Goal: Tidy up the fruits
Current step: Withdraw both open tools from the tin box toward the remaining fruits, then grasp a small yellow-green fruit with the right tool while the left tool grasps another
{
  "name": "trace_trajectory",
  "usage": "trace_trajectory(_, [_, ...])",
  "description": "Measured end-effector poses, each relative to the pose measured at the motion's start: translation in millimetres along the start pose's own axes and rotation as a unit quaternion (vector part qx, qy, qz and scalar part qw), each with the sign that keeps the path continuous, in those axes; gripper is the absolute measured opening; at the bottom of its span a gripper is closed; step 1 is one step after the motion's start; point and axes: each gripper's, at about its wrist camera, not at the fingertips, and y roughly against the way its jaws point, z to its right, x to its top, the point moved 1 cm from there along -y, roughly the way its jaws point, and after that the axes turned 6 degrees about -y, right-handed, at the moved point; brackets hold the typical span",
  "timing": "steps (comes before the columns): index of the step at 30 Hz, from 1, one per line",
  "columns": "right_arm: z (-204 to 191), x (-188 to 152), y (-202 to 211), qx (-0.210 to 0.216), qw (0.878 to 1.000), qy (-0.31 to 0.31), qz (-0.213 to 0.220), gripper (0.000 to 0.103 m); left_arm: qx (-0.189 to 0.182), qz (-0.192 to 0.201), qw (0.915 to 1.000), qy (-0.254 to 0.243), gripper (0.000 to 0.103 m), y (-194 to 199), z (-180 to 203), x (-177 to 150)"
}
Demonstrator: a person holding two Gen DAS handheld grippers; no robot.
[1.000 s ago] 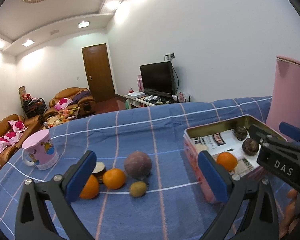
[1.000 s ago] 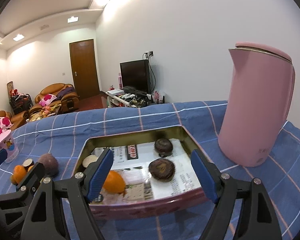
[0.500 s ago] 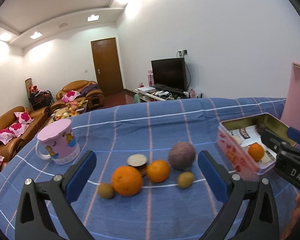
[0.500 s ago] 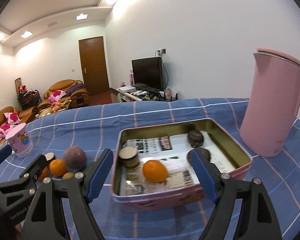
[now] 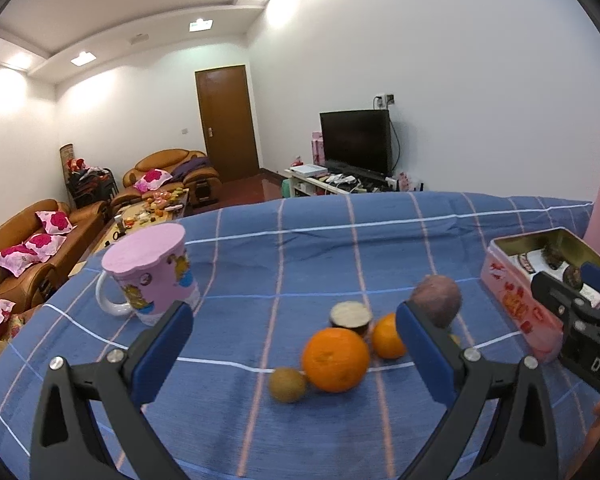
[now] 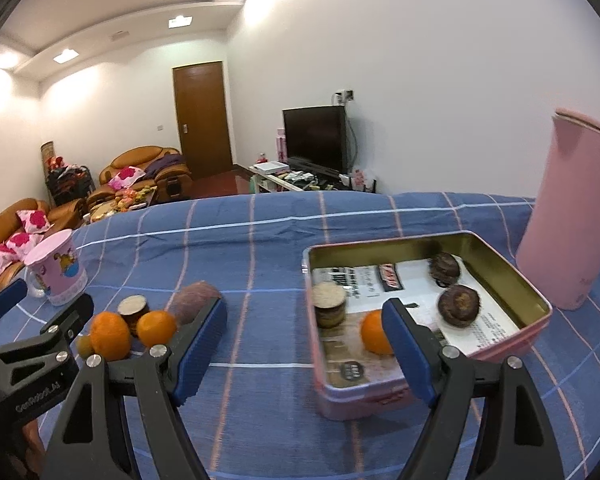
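Loose fruit lies on the blue checked cloth: a large orange point(image 5: 335, 359), a smaller orange point(image 5: 386, 340), a kiwi point(image 5: 287, 385), a cut round piece point(image 5: 350, 316) and a purple-brown fruit point(image 5: 438, 300). My left gripper point(image 5: 294, 354) is open and empty, with the large orange between its fingers. The pink tin point(image 6: 536, 332) holds an orange point(image 6: 374, 333), a cut piece point(image 6: 329, 303) and two dark fruits point(image 6: 459, 305). My right gripper point(image 6: 304, 352) is open and empty in front of the tin's near left corner.
A pink cartoon mug point(image 5: 152, 272) stands at the left of the cloth. A tall pink kettle point(image 6: 572, 220) stands right of the tin. Sofas, a door and a television lie beyond the table's far edge.
Both grippers have swung left. The left one now faces the loose fruit and is closer to the large orange. The right one has backed away from the tin. Both stay open.
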Motion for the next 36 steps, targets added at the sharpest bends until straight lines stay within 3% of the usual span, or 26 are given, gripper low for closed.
trace_trajectory(9, [-20,-3,0,0.043,0.999,0.032,-0.005,0.080,0.025,-0.044,0.9986,0.017,0.103,-19,-49,-6])
trace_trajectory(10, [-23,-4,-1,0.050,0.998,0.039,-0.011,0.072,0.029,-0.048,0.9982,0.023,0.103,-20,-56,-7])
trace_trajectory(12, [-33,-7,-7,0.062,0.996,0.062,-0.033,0.057,0.035,-0.054,0.9975,0.029,0.103,-23,-62,-8])
trace_trajectory(19, [-61,-18,-43,0.089,0.982,0.097,-0.132,0.056,0.016,-0.075,0.9955,0.055,0.103,-31,-79,-11])
trace_trajectory(24, [-70,-22,-65,0.082,0.978,0.091,-0.170,0.056,-0.003,-0.095,0.9916,0.088,0.103,-38,-91,-15])
trace_trajectory(26, [-74,-24,-73,0.085,0.975,0.091,-0.186,0.047,-0.019,-0.095,0.9922,0.078,0.103,-38,-89,-15])
trace_trajectory(27, [-75,-25,-77,0.086,0.973,0.092,-0.195,0.038,-0.025,-0.095,0.9930,0.065,0.103,-37,-85,-14])
trace_trajectory(31, [-74,-28,-79,0.086,0.971,0.091,-0.203,0.033,-0.078,-0.111,0.9908,0.002,0.103,-36,-69,-18])
trace_trajectory(36, [-65,-25,-61,0.112,0.974,0.078,-0.179,0.029,-0.095,-0.121,0.9873,-0.038,0.103,-38,-56,-20])
